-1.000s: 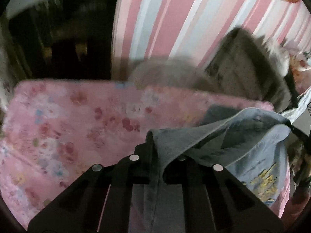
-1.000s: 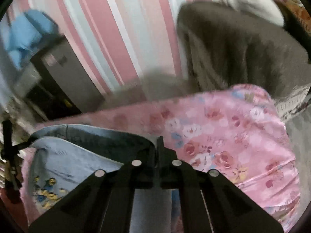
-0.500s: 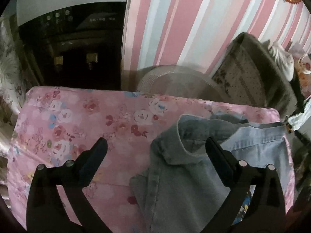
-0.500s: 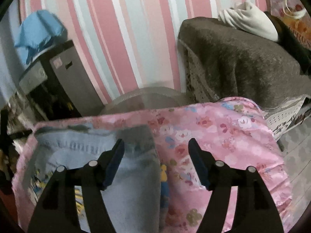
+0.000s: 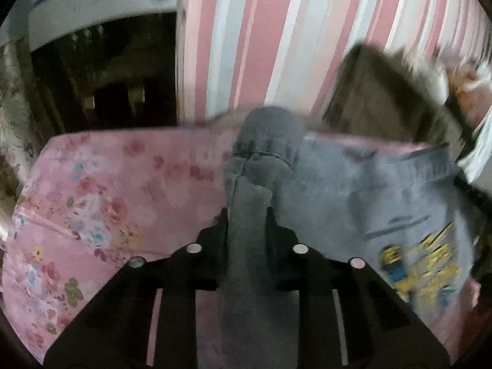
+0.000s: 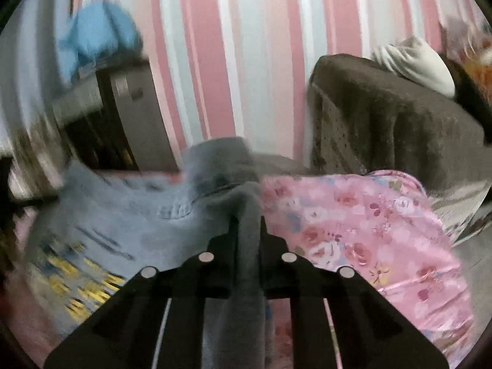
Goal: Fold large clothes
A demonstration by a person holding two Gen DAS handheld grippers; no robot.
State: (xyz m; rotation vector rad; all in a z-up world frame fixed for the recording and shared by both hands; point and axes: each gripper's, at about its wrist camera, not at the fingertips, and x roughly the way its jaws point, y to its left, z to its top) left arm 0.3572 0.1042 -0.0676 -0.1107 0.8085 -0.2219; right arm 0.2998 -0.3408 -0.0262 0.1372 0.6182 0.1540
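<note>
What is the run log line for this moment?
left gripper: shut on denim shirt | right gripper: shut on denim shirt | shirt on floral cover

Denim shirt point(image 5: 353, 190), faded blue-grey, lies spread on the pink flowered cover; frames blurred. In the left view a bunched fold of it runs up between the left tongs point(image 5: 247, 215), pinched there, with the collar humped just beyond the tips and the flat body off to their right. A yellow and blue print point(image 5: 421, 267) sits on the body, right of those tongs. In the right view another fold is pinched between the right tongs point(image 6: 247, 224), body and print point(image 6: 83, 279) to their left, collar just ahead.
</note>
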